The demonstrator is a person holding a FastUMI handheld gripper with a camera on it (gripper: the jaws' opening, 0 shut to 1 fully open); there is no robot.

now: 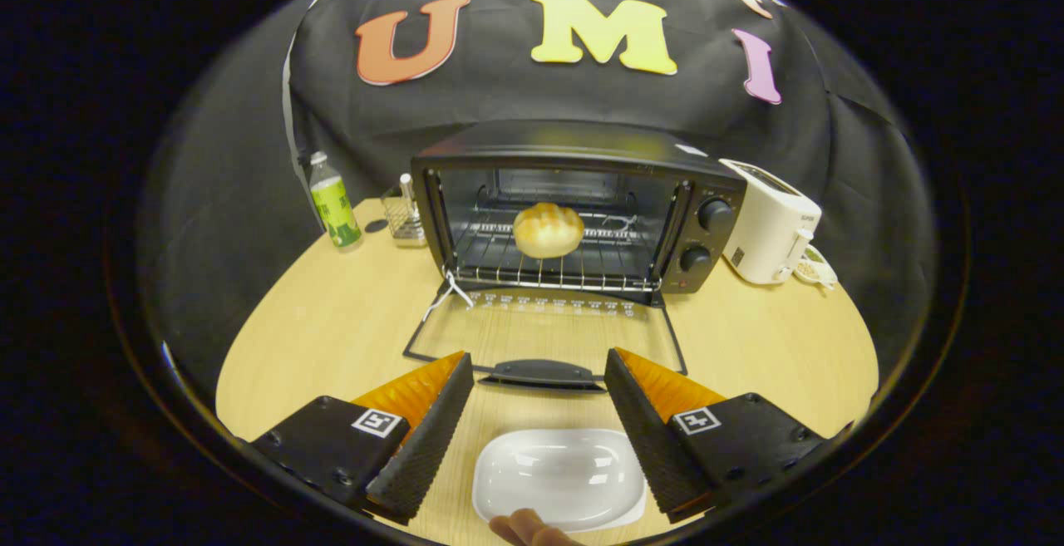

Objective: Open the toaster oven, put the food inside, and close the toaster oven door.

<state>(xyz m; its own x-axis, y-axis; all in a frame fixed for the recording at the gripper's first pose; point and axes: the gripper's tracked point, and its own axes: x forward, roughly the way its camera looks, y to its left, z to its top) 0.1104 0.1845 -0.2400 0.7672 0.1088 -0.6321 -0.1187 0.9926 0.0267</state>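
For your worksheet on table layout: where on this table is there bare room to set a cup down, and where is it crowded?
Bare wood lies left of the open oven door, before the bottle, and right of it, before the toaster. Crowded: between the open gripper fingers, where the plate and door handle sit.

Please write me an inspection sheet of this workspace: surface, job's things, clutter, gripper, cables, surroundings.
Surface: round wooden table.
Job's things: toaster oven, door lying open; bun on the rack inside; white plate bare, between the fingers.
Clutter: green bottle, wire holder, white toaster.
Grippers: hand-held gripper open, holding nothing; a fingertip at the plate's near rim.
Cables: nothing seen.
Surroundings: black cloth wall.
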